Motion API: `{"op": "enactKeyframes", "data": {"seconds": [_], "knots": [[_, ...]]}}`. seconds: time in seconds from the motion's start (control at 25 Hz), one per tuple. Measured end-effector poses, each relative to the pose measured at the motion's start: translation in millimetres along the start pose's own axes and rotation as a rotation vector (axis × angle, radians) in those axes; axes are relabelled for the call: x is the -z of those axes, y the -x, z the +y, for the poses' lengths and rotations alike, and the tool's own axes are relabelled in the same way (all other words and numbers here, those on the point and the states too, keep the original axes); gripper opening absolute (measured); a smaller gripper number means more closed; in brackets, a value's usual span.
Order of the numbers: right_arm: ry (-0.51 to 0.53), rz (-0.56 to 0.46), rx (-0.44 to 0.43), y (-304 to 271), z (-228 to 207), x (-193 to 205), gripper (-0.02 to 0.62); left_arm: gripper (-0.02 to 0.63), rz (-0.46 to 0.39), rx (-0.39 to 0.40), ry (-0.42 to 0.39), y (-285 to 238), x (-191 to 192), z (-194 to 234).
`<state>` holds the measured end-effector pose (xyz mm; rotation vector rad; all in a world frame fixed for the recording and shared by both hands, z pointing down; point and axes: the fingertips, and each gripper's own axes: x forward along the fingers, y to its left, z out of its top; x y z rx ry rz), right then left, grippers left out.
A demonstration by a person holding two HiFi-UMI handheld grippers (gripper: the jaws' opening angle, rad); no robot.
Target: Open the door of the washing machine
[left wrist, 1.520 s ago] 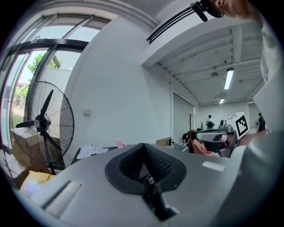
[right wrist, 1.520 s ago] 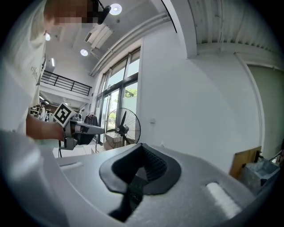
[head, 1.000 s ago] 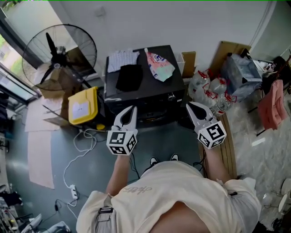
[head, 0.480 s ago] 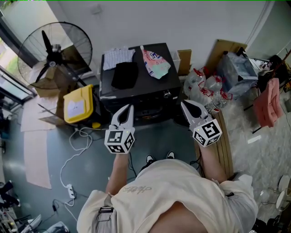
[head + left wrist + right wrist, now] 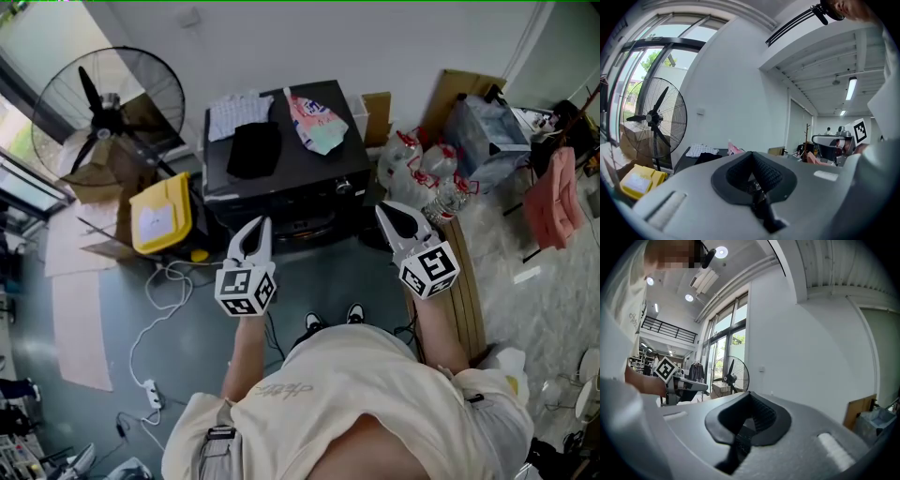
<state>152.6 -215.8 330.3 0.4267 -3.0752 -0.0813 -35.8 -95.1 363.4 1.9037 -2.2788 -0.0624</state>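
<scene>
The black washing machine (image 5: 292,159) stands against the white wall, seen from above, its front panel with a knob (image 5: 339,187) facing me. A checked cloth (image 5: 232,112), a black cloth (image 5: 253,148) and a colourful bag (image 5: 314,122) lie on its top. My left gripper (image 5: 259,225) hovers in front of the machine's left half, jaws shut on nothing. My right gripper (image 5: 386,211) hangs off the machine's front right corner, also shut and empty. Neither touches the machine. In the left gripper view the closed pads (image 5: 751,157) point over the machine's top (image 5: 684,160).
A standing fan (image 5: 103,108) and cardboard are at the left, with a yellow box (image 5: 161,216) beside the machine. Cables and a power strip (image 5: 150,389) lie on the floor. Water bottles (image 5: 422,169), a plastic bag (image 5: 487,127) and a wooden board (image 5: 464,272) crowd the right.
Both grippers keep their places in front of the machine, still shut. Only the head view has drifted a little.
</scene>
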Motion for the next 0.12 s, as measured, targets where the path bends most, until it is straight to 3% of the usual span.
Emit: {"op": "enactKeyframes", "data": {"seconds": [0.12], "knots": [[0.002, 0.007, -0.003, 0.5, 1.6, 1.3, 0.001, 0.017, 0.003, 0.003, 0.0, 1.4, 0.5, -1.0]]}}
